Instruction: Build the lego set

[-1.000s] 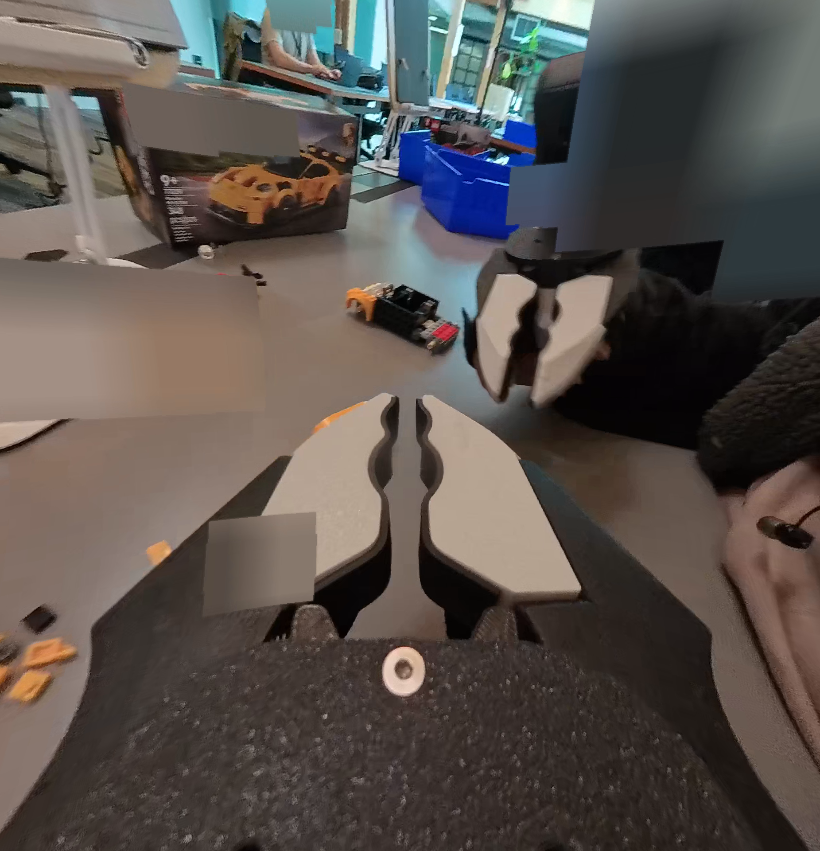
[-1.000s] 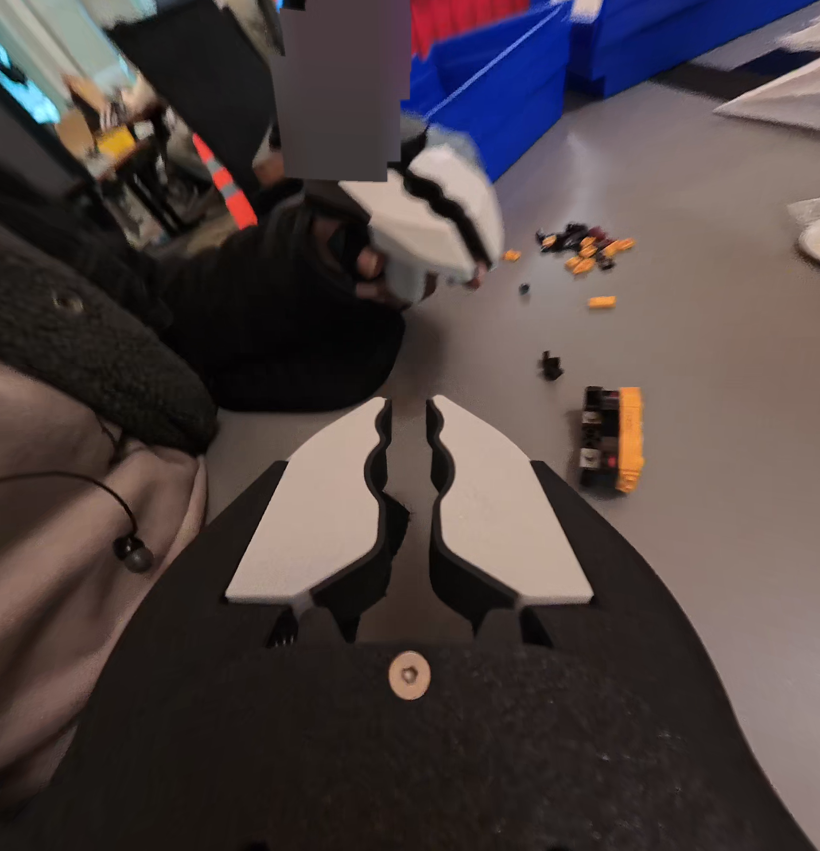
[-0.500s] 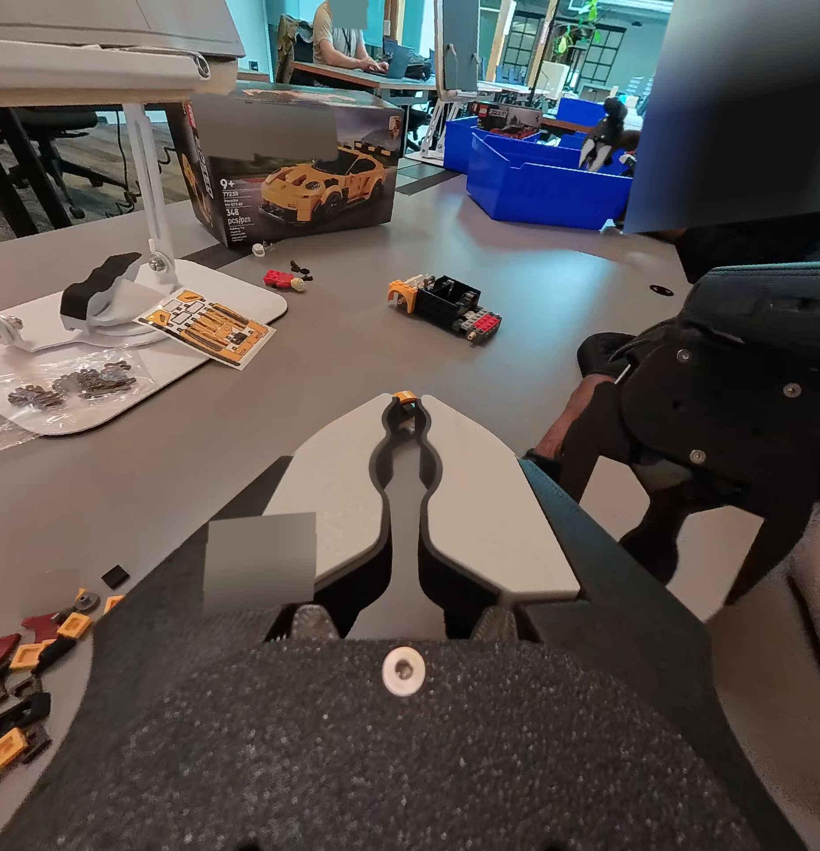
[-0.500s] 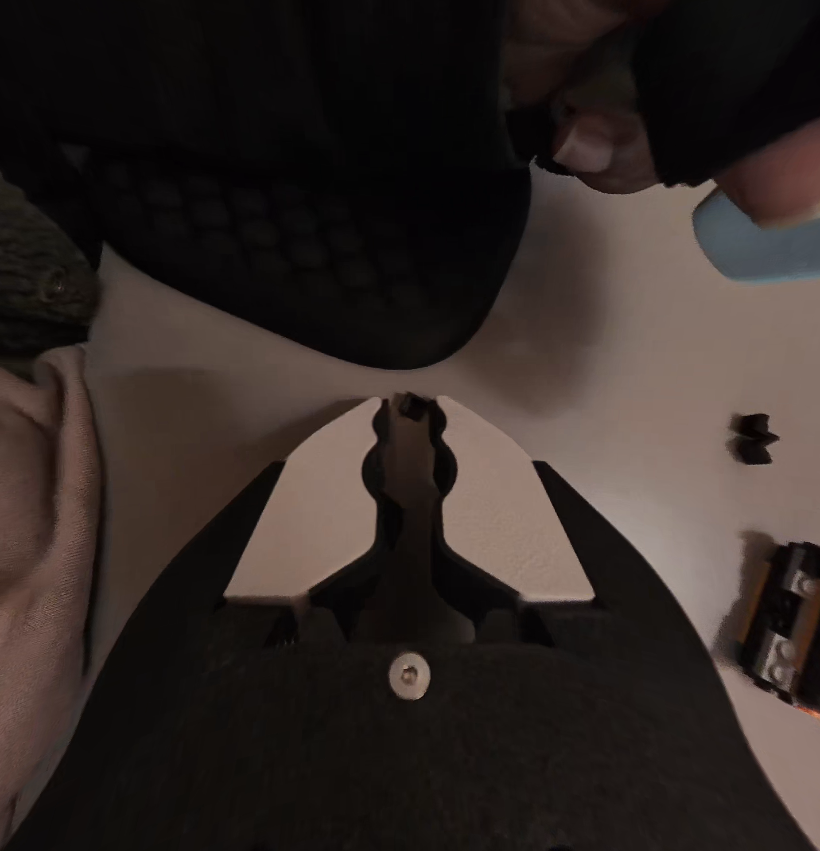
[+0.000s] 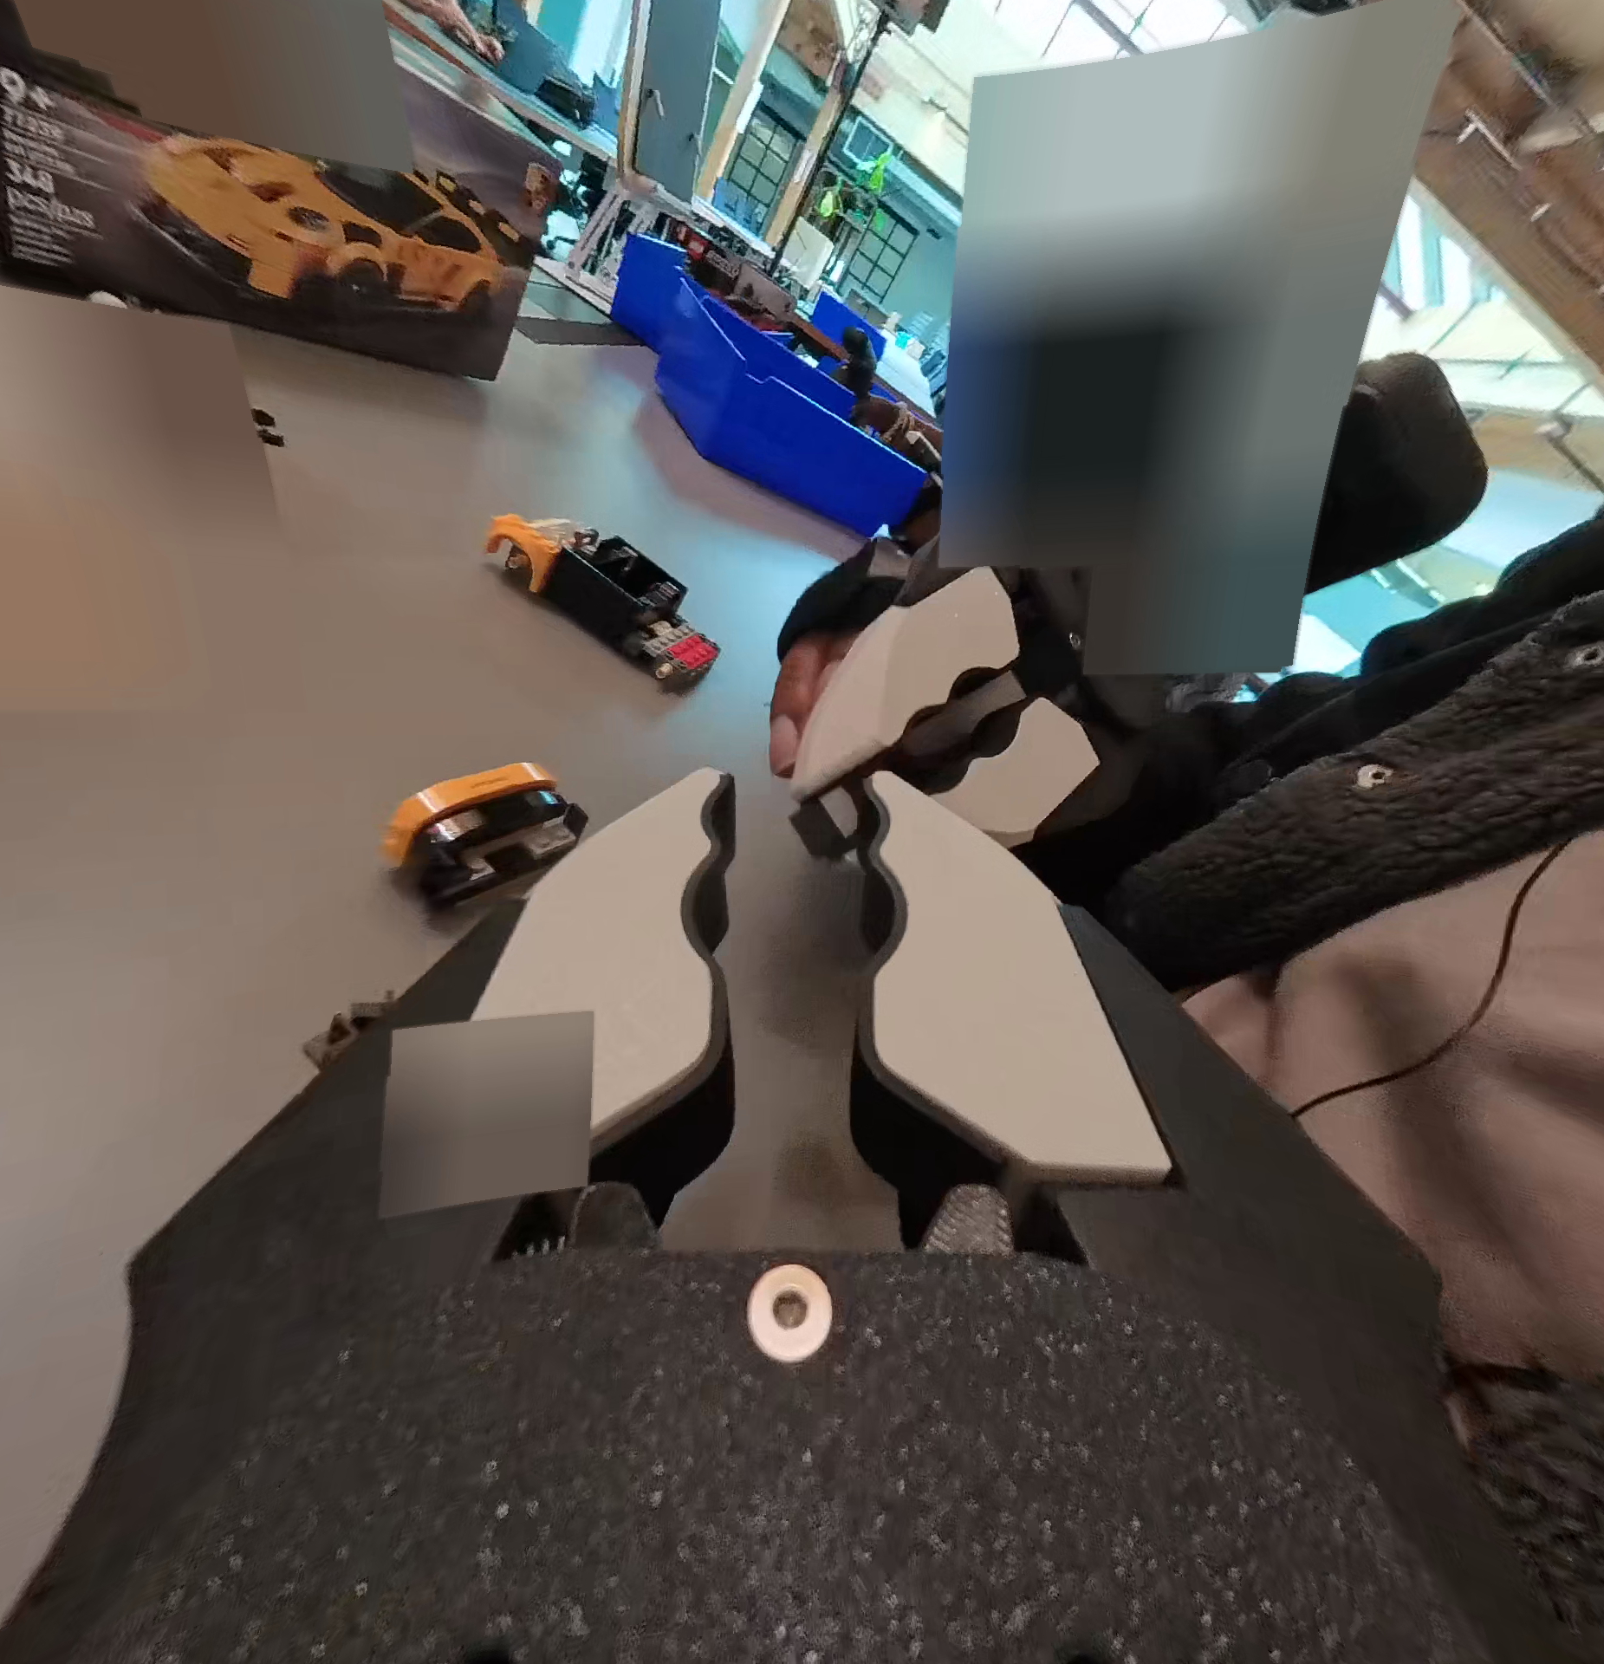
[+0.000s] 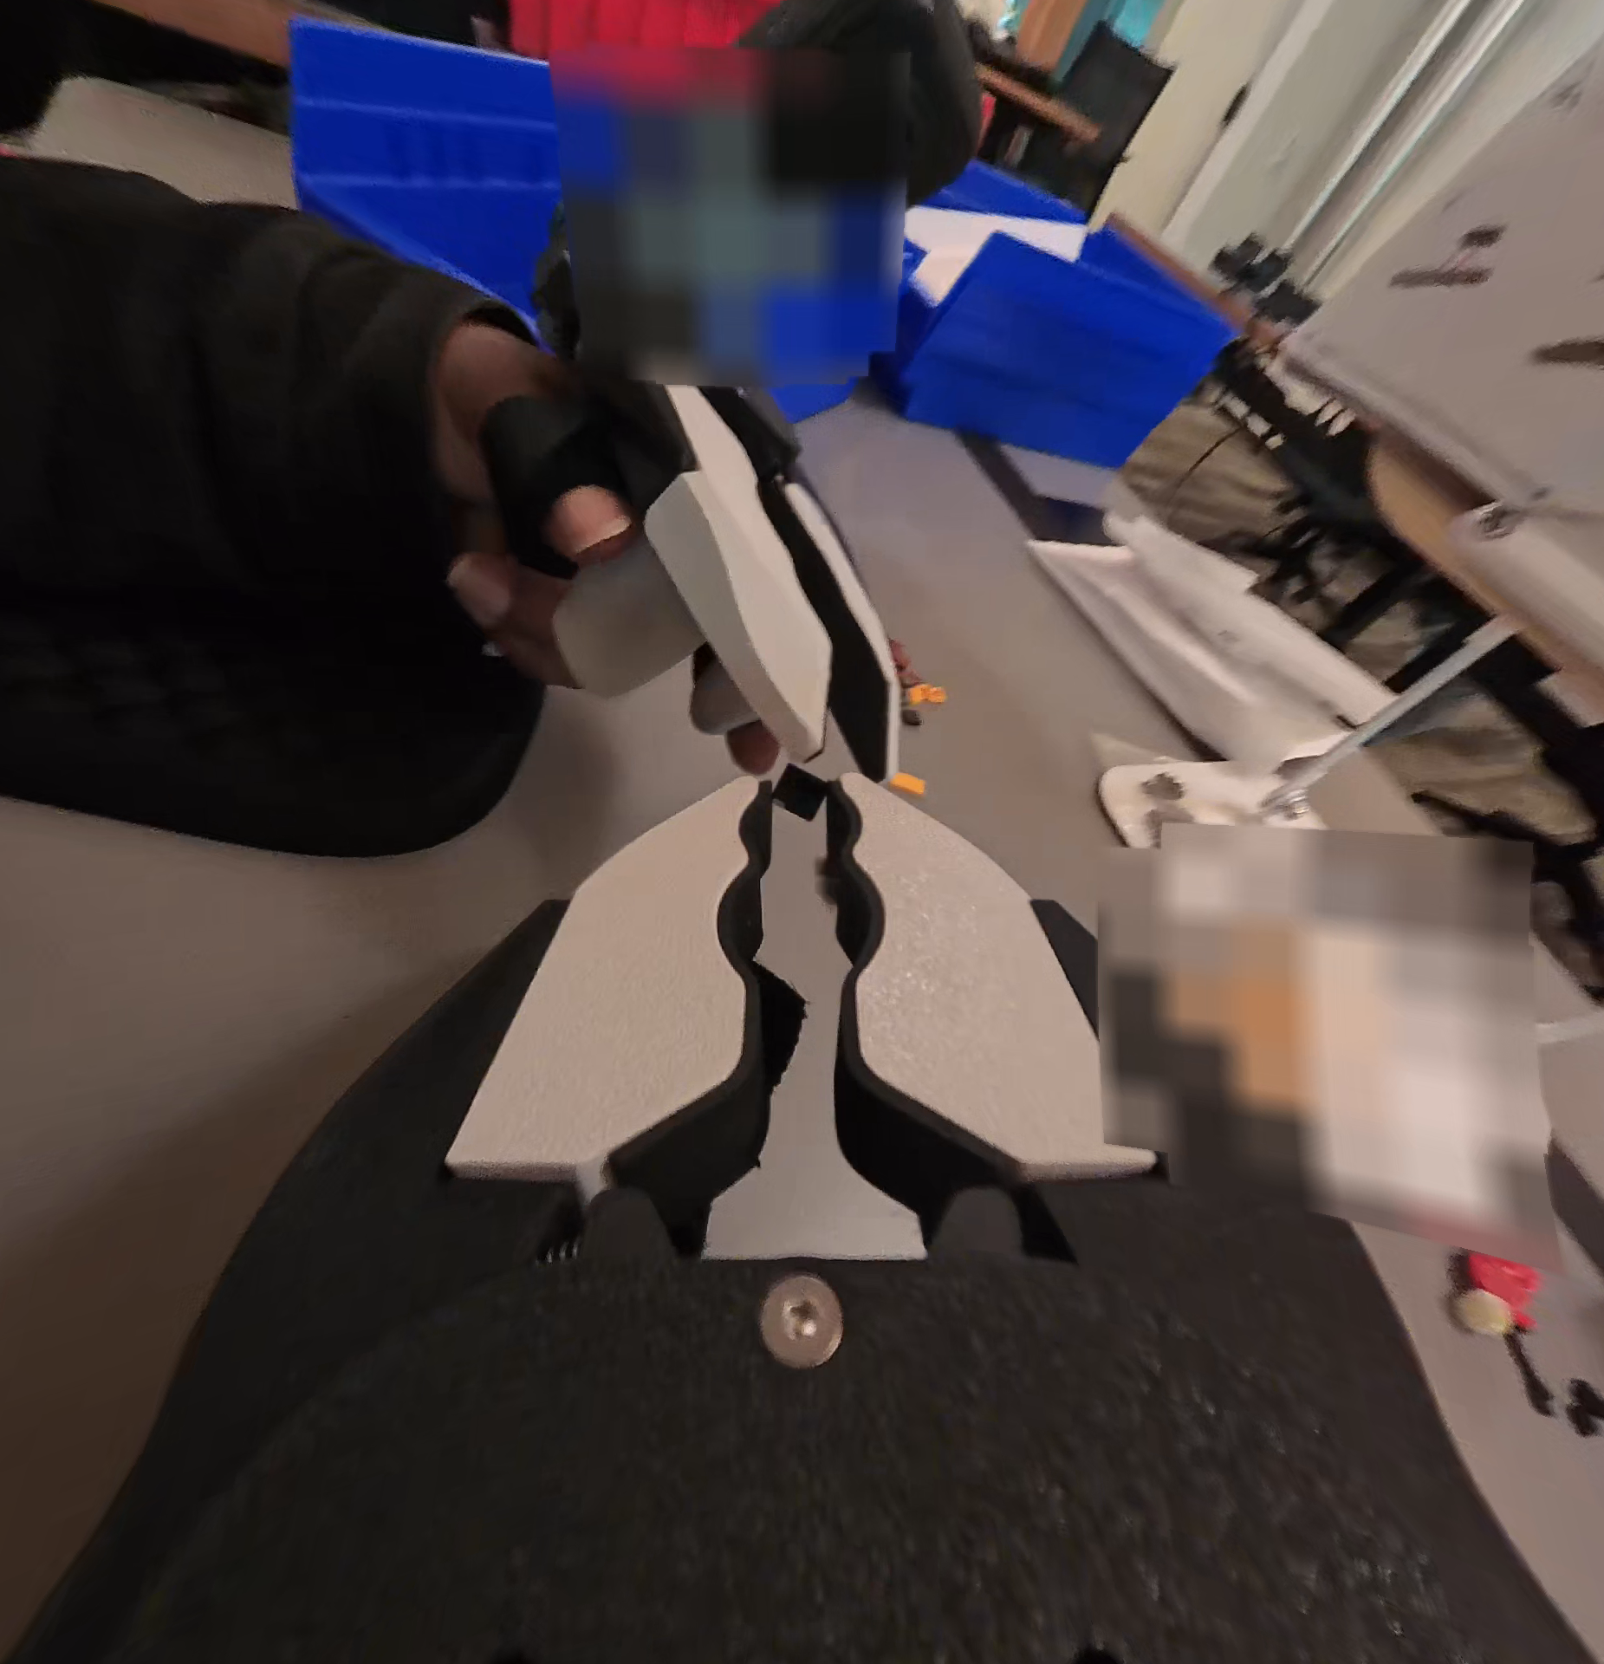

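My right gripper (image 6: 798, 792) is shut on a small black lego piece (image 6: 798, 800) at its very tips. In the left wrist view the right gripper (image 5: 847, 801) comes in from the right with the black piece (image 5: 820, 828) just off my left gripper's right fingertip. My left gripper (image 5: 798, 792) is open and empty, tip to tip with the right one. It shows from above in the right wrist view (image 6: 834, 765). A black chassis with an orange fender (image 5: 609, 599) and an orange-and-black sub-assembly (image 5: 478, 837) lie on the grey table (image 5: 240, 810).
The set's box (image 5: 267, 234) stands at the back left, blue bins (image 5: 762, 405) behind the chassis. Small orange pieces (image 6: 910, 783) lie past the grippers. A white stand base (image 6: 1167, 792) and a red piece (image 6: 1496, 1279) are at the right. A person's dark sleeve (image 6: 195, 495) fills the left. Only a small space, under 4 cm, lies between the two pairs of fingers.
My left gripper was shut on a tiny orange piece half a second ago and is now open. Both grippers have swung to meet tip to tip; the right still grips the black piece.
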The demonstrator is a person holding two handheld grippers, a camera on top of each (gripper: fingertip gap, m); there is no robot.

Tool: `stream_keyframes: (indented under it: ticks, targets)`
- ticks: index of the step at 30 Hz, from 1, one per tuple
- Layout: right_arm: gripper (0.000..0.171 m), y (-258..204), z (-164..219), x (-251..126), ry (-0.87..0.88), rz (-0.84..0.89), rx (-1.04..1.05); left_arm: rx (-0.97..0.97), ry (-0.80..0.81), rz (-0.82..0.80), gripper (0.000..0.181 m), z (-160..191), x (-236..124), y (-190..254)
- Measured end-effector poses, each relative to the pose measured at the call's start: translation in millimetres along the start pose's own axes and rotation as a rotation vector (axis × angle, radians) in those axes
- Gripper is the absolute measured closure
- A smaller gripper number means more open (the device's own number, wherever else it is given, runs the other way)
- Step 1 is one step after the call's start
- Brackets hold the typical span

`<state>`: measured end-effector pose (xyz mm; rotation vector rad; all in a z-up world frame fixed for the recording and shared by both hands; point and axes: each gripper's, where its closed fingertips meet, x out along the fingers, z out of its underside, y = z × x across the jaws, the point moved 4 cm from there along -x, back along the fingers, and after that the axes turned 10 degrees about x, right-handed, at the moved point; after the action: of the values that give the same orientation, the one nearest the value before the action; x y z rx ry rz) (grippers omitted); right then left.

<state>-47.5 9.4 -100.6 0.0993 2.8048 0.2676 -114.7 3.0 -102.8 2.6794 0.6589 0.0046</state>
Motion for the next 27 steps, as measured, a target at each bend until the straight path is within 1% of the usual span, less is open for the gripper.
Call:
stream_keyframes:
  ticks: [1,5,8,11,13,15,23,27]
  targets:
    - [0.160,1.7,-0.8,-0.5,0.009,0.027,-0.020,-0.011,-0.001,-0.001,0.155,0.5,1.4,-0.2]
    - [0.160,4.5,-3.1,-1.7,0.033,0.085,-0.056,-0.061,0.008,0.011,0.158,1.4,2.0,-1.4]
    - [0.160,3.9,-3.9,-2.4,0.035,0.106,-0.097,-0.094,0.018,0.024,0.164,1.4,2.2,-1.6]
    - [0.160,2.5,-5.9,-4.1,0.052,0.120,-0.136,-0.131,0.037,0.070,0.170,0.3,2.1,1.7]
    - [0.168,-0.5,-8.3,-6.1,0.073,0.108,-0.155,-0.140,0.056,0.088,0.173,-2.0,1.5,3.3]
    - [0.168,-2.0,-10.2,-7.4,0.087,0.102,-0.161,-0.148,0.064,0.113,0.173,-2.9,0.8,5.3]
    - [0.165,-2.3,-14.1,-14.0,0.137,0.010,-0.046,-0.178,0.098,0.190,0.174,-4.8,1.6,10.6]
    - [0.165,0.1,-17.6,-19.3,0.176,-0.054,0.050,-0.198,0.134,0.230,0.174,-7.4,0.3,12.1]
